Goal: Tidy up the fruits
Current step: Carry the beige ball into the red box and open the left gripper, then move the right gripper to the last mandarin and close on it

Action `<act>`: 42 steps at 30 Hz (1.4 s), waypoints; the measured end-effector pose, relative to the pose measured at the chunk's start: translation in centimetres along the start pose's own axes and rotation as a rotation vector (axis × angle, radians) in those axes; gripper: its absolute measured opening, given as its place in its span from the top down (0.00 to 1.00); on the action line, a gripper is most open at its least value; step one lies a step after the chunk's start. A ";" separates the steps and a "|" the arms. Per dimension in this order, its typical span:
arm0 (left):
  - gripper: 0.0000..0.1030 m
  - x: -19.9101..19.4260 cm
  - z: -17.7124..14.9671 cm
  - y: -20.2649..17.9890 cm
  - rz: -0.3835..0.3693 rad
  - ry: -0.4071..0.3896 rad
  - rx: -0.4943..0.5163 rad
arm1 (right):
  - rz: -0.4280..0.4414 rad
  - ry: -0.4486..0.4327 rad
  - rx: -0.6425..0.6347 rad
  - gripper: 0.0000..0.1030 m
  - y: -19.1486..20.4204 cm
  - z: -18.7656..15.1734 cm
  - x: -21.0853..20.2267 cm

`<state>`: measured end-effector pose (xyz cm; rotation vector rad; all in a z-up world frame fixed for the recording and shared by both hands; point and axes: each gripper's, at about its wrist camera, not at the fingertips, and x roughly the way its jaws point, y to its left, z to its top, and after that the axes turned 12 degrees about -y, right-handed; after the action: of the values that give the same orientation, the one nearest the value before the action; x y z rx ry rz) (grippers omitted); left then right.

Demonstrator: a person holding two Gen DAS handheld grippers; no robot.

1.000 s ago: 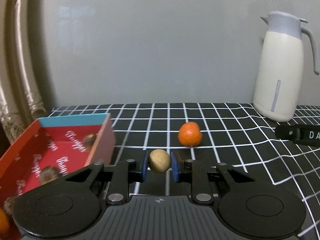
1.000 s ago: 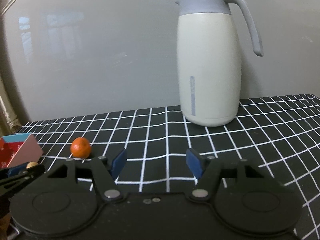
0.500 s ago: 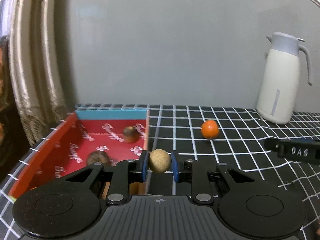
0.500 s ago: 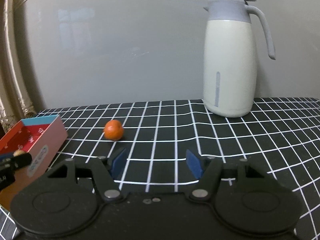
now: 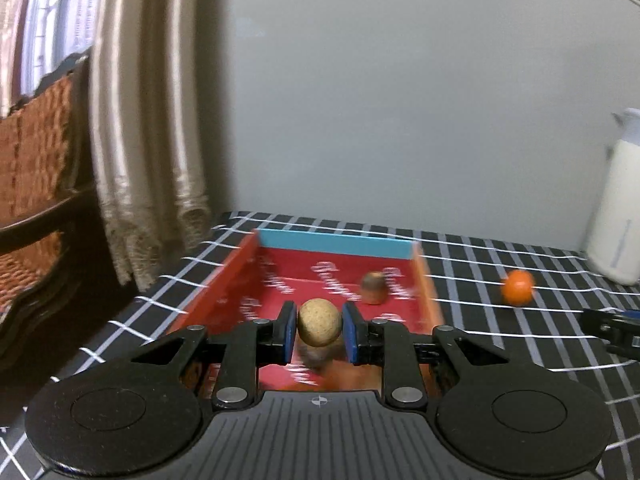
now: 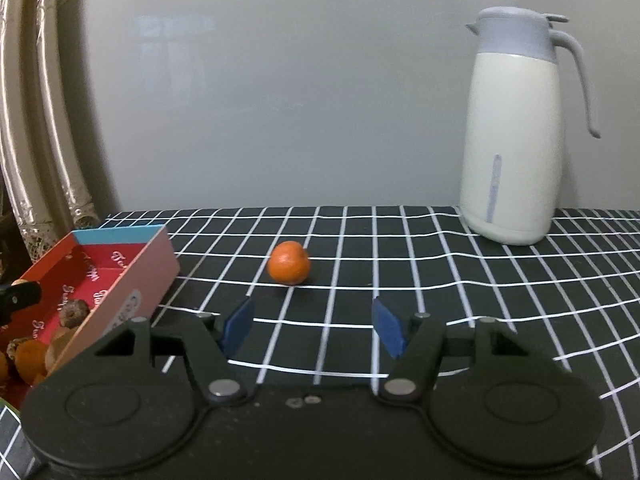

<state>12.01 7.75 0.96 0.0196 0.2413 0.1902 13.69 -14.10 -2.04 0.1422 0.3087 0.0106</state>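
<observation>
The left gripper (image 5: 320, 330) stays clamped on a small tan round fruit (image 5: 319, 322), its blue pads pressed to both sides. A second ago the red box (image 5: 256, 276) sat at the lower left of the left wrist view; now it fills the centre, with the fruit hanging over its interior. The right gripper (image 6: 312, 326) has its jaws apart with nothing between them, as before. In its view the orange (image 6: 289, 262), earlier small at the left, now lies on the checked cloth (image 6: 440, 276) at centre, just beyond the gap between the pads.

Inside the box, a brown fruit (image 5: 374, 288) rests near the blue far wall, and more brown and orange fruits (image 6: 30, 356) pile at the near end. A cream jug with a grey lid (image 6: 516, 136) stands upright at the right, well apart from the orange. A curtain (image 5: 140, 140) hangs at the upper left, beside a woven chair (image 5: 36, 168).

White script is printed on the box's red lining, too blurred to read
</observation>
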 end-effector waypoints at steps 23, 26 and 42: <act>0.00 1.1 -0.6 2.7 0.103 -0.019 -0.069 | 0.025 0.018 -0.024 0.33 1.8 -0.6 0.7; 0.00 0.7 -0.3 3.1 0.087 -0.038 -0.107 | 0.015 0.011 -0.033 0.31 1.6 -0.6 0.6; 0.00 1.0 -0.3 9.5 0.301 -0.090 -0.046 | -0.038 -0.009 -0.122 0.35 2.4 -0.3 5.9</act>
<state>11.16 17.29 0.87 0.0184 0.1431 0.4932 19.26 -11.52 -3.79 0.0156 0.3014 -0.0088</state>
